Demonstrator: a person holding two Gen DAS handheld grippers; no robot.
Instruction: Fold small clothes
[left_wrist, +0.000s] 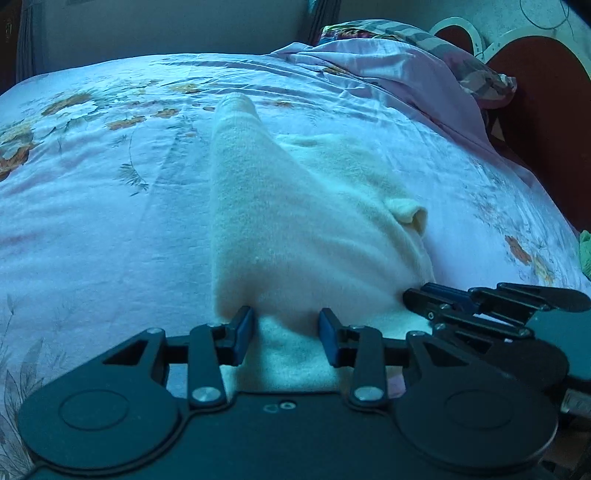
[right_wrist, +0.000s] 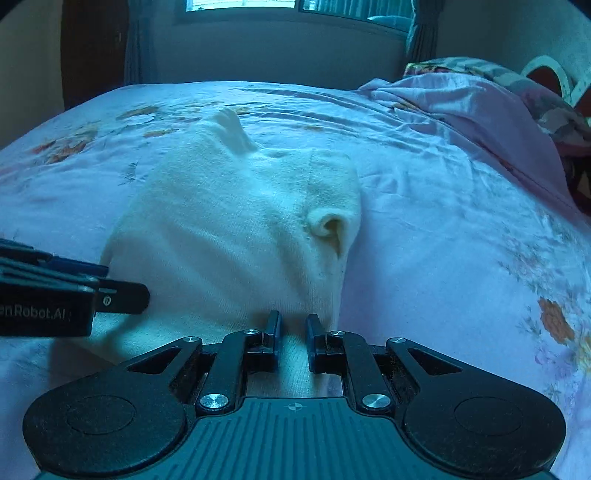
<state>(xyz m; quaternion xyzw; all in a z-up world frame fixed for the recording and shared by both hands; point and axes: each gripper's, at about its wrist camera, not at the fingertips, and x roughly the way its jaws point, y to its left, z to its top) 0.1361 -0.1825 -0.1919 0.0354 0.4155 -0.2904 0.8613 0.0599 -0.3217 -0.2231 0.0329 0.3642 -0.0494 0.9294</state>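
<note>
Garment pinched at its near edge

We hold the cream garment (left_wrist: 295, 221) on the floral bedsheet (left_wrist: 92, 221); our left gripper (left_wrist: 286, 332) clamps a thick fold, our right gripper (right_wrist: 293, 334) nips the hem, jaws narrow

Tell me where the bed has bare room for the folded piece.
Bare sheet lies left of the cream garment, and a narrower strip to its right, bordered by the pink bedding heap. The near edge is crowded by both tools.
</note>
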